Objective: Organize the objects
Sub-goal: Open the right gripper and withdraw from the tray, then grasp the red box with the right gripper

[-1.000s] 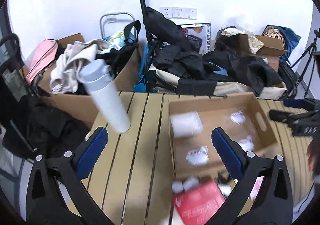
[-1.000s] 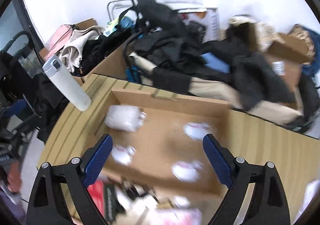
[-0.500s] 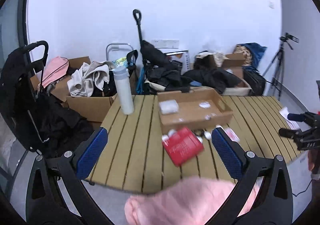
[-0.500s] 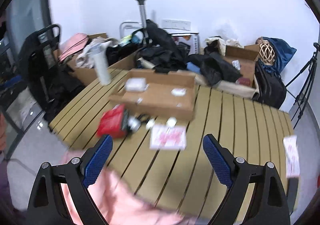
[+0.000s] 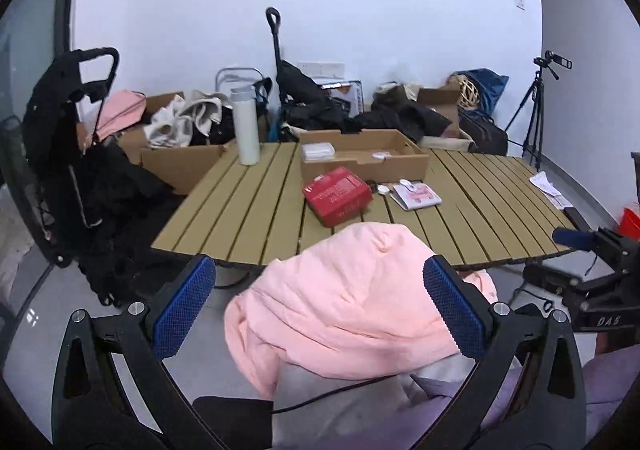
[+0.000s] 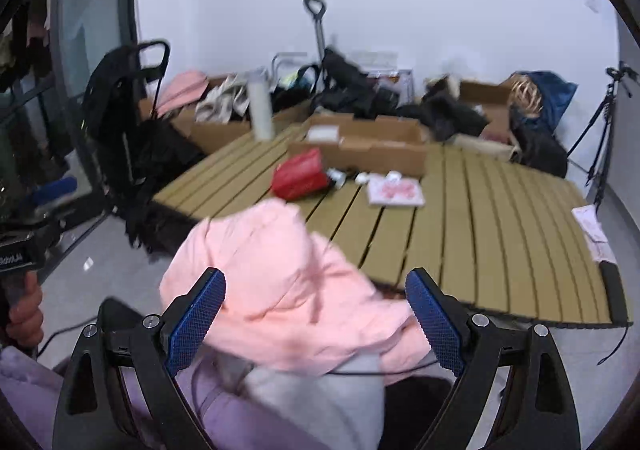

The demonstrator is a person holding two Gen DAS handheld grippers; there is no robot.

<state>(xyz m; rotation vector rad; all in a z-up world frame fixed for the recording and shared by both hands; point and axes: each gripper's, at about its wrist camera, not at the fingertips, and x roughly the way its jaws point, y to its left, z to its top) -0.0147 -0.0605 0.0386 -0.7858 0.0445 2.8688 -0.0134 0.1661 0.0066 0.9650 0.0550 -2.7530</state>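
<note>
A slatted wooden table (image 5: 248, 210) (image 6: 480, 218) carries a shallow cardboard box (image 5: 362, 162) (image 6: 372, 146), a red box (image 5: 338, 196) (image 6: 298, 174), a pink-printed booklet (image 5: 416, 196) (image 6: 396, 190), small white items and a tall white bottle (image 5: 247, 126) (image 6: 261, 110). Both grippers are held back from the table, above a pink garment (image 5: 344, 302) (image 6: 276, 286) on the person's lap. My left gripper (image 5: 320, 310) is open and holds nothing. My right gripper (image 6: 316, 320) is open too, with nothing between its blue pads.
Cardboard boxes of clothes (image 5: 180, 130), a black stroller (image 5: 68, 138), a trolley handle (image 5: 274, 34) and dark bags (image 5: 400, 116) crowd the far side. A tripod (image 5: 534, 110) stands at the right. Papers (image 5: 546, 186) lie at the table's right edge. The right view is blurred.
Both grippers have pulled far back from the cardboard box and table. The pink garment now fills the foreground. Both stayed open.
</note>
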